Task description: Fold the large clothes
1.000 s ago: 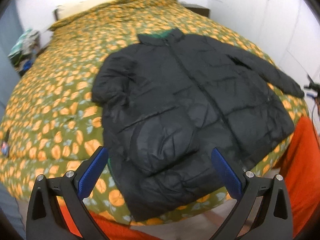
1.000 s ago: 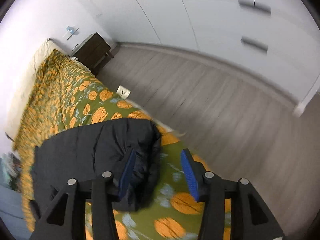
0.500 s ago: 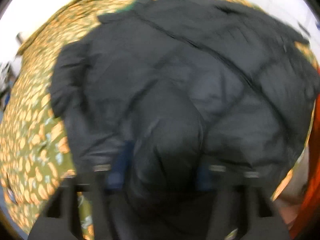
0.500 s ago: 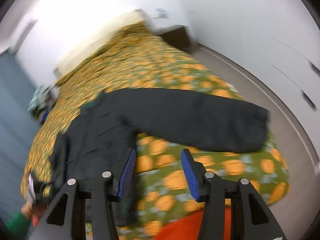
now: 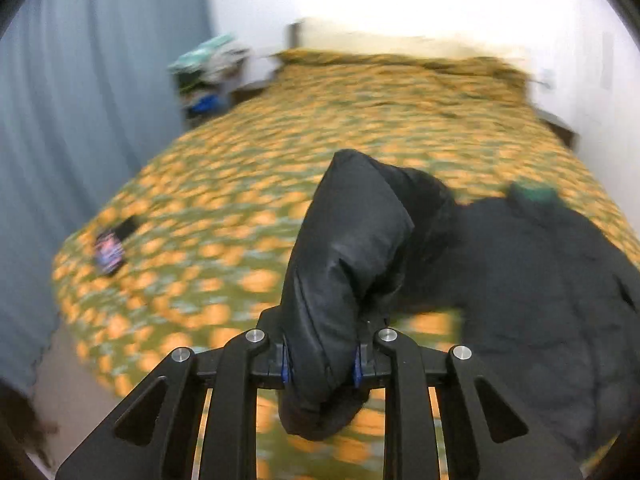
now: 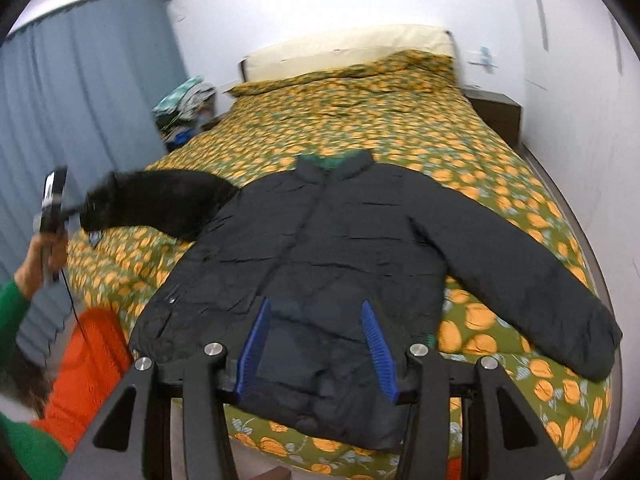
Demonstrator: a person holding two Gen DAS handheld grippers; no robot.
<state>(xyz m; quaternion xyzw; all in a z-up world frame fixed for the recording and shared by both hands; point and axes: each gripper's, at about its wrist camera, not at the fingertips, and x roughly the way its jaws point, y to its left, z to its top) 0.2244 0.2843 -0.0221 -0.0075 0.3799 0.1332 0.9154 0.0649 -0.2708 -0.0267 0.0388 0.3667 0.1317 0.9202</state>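
One left gripper (image 5: pixel 322 360) just closed, grasping jacket (image 6: pixel 320 248) sleeve, right gripper (image 6: pixel 318 354) released, possibly phone (image 5: pixel 110 250) nearby.

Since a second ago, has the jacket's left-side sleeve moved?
Yes. The sleeve was folded on the jacket; the left gripper, whose jaws have just been closing, clamps its cuff and has pulled it out towards the curtain.

Bright, fisheye-warped views; left wrist view motion-blurred.

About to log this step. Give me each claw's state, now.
Left claw: jaws have just been closing, shut on the jacket's sleeve.
Right claw: open, holding nothing, above the black jacket.
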